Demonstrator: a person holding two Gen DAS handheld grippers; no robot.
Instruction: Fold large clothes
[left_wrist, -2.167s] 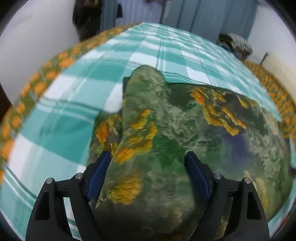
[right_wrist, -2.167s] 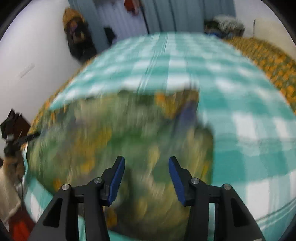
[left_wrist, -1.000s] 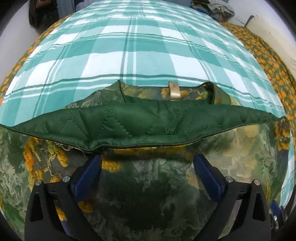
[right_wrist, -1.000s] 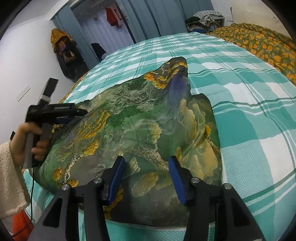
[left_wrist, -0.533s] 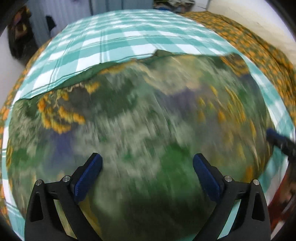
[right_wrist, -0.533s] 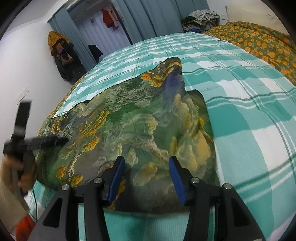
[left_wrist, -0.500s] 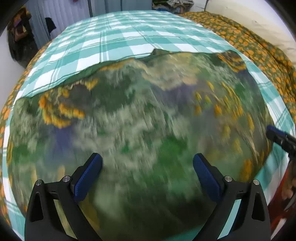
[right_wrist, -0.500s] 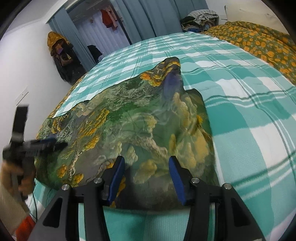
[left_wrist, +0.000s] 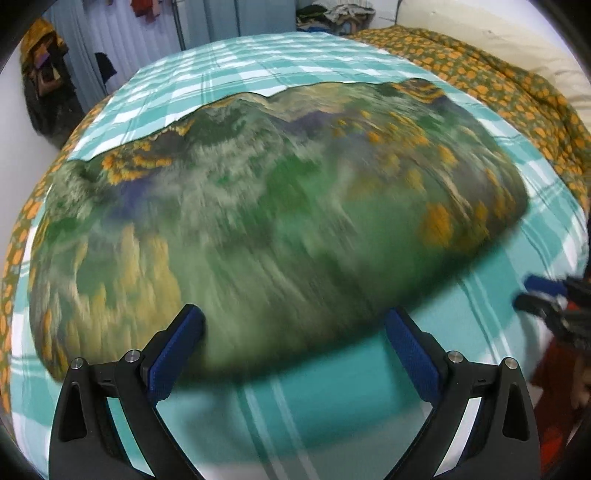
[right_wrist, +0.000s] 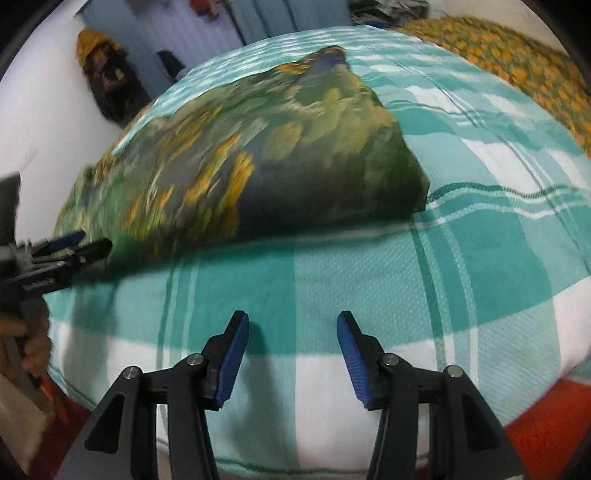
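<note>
Left wrist view: left gripper, jaws spread wide and empty, at near edge of folded printed jacket lying flat on checked bedspread. Right gripper, parted, empty, clear of the bundle; fold likely complete.

Quilted jacket: dark green, printed with orange-yellow blossoms and pale swirls | Bedsheet: teal-and-white plaid | Bedspread: olive with orange flowers | Left tool, right tool: black, blue pads | Curtains: blue-grey
</note>
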